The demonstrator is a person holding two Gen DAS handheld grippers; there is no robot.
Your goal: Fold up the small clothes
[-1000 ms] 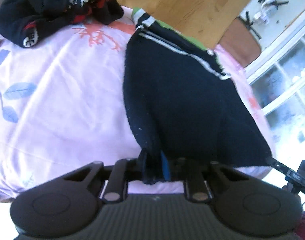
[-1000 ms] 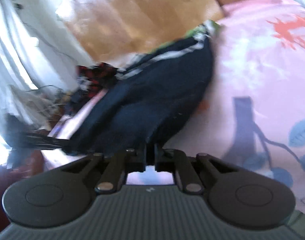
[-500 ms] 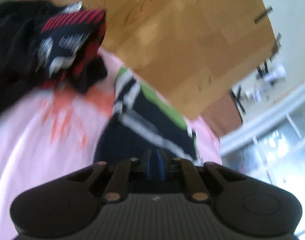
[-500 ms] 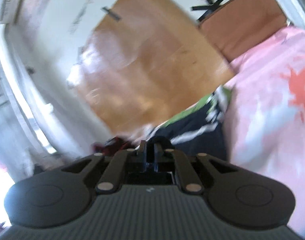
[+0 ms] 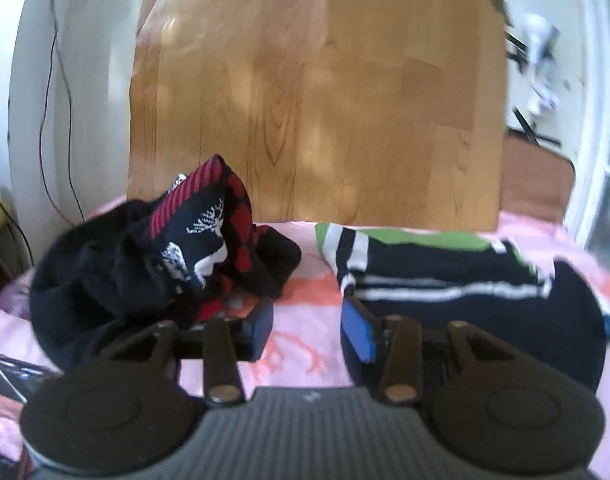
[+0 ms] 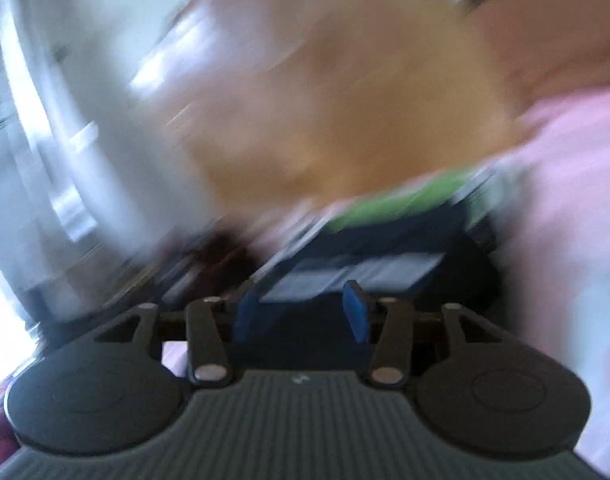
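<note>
- Two garments in the left wrist view, on a pink bedsheet with coral print [image 5: 305, 344]: a folded navy knit garment with white stripes and a green band [image 5: 465, 280] at 3 o'clock, and a crumpled black-and-red knit garment with white pattern [image 5: 165, 268] at 9 o'clock.
- Left gripper [image 5: 307, 330]: jaws have just been opening, now partway apart; nothing between the blue pads, only bare sheet. Right pad sits just beside the navy garment's near-left edge; can't tell if it touches.
- Right gripper [image 6: 301, 312]: jaws have just been opening too, about half apart. View v. blurred; navy fabric lies ahead of and below the pads, but they don't look pressed on it, so I read it as let go.
- Navy garment lies flat w/ striped edge doubled over the body, near the far edge of the bed, in front of a light wooden board [image 5: 317, 100] at 12 o'clock.
- Progress, my read: this fold looks laid down and released; may still need one more fold or a tidy.
- Left to do: the black-and-red garment, not folded at all, just beside the navy one w/ a gap of sheet between.
- Dark flat item at 8 o'clock, too cut off to identify.
</note>
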